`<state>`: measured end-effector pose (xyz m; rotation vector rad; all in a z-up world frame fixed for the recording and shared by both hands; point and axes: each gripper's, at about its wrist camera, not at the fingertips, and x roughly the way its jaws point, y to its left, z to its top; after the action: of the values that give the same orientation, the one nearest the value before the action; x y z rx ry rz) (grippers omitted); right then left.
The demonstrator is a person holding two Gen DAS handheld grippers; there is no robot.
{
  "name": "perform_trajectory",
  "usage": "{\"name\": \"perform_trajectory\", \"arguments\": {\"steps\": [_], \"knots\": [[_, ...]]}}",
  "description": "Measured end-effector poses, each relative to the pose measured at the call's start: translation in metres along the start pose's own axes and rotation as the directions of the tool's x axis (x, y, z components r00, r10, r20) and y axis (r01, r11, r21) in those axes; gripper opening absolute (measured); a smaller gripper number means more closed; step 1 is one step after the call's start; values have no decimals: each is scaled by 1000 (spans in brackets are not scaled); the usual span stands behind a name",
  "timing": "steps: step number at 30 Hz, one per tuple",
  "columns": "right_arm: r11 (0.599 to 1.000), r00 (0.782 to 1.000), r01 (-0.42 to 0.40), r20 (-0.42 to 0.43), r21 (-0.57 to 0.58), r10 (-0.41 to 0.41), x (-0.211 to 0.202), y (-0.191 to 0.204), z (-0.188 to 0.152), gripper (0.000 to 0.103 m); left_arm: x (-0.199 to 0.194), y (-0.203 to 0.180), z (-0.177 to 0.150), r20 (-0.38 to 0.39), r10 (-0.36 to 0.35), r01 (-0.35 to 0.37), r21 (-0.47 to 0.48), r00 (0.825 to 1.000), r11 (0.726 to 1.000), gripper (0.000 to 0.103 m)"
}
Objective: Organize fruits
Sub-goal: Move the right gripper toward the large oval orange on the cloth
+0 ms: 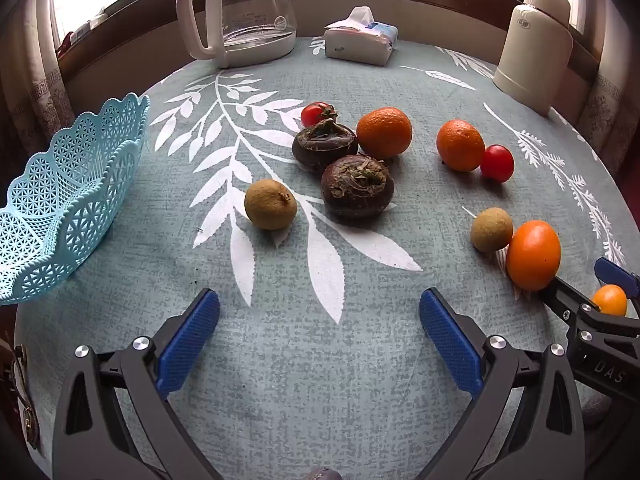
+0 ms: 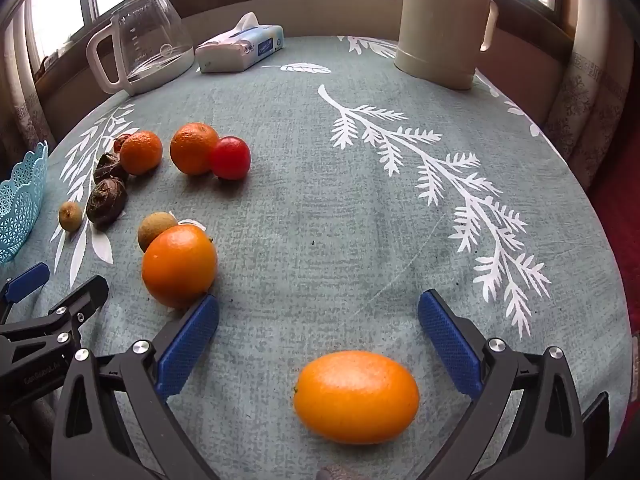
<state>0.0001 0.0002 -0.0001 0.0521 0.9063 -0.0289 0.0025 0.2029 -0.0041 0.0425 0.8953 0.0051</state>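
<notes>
Kumquat (image 2: 356, 397) lies crosswise between open right tool (image 2: 318, 338)

Loose fruits (image 1: 357, 191) scattered on the cloth — empty pale-blue lattice basket (image 1: 60, 216) at left.

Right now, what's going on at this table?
A person holds two grippers over a leaf-print tablecloth to sort fruit. The right gripper is open, straddling an oval orange kumquat without touching it. The left gripper is open and empty. The pale blue lattice plastic basket appears empty; every visible fruit still lies on the cloth.
</notes>
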Motion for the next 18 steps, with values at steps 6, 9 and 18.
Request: {"name": "perform_trajectory", "arguments": {"steps": [6,9,18], "knots": [[1000,1000,-5,2,1,5,-1,1,-5,98,0,0,0,0,0,0,0,1000,1000,101],[1000,1000,-4,2,3,4,-2,0,-7,98,0,0,0,0,-1,1,-1,1000,1000,101],[1000,1000,-5,-1,-8,5,2,3,-8,98,0,0,0,0,-1,1,-1,1000,1000,101]]}}
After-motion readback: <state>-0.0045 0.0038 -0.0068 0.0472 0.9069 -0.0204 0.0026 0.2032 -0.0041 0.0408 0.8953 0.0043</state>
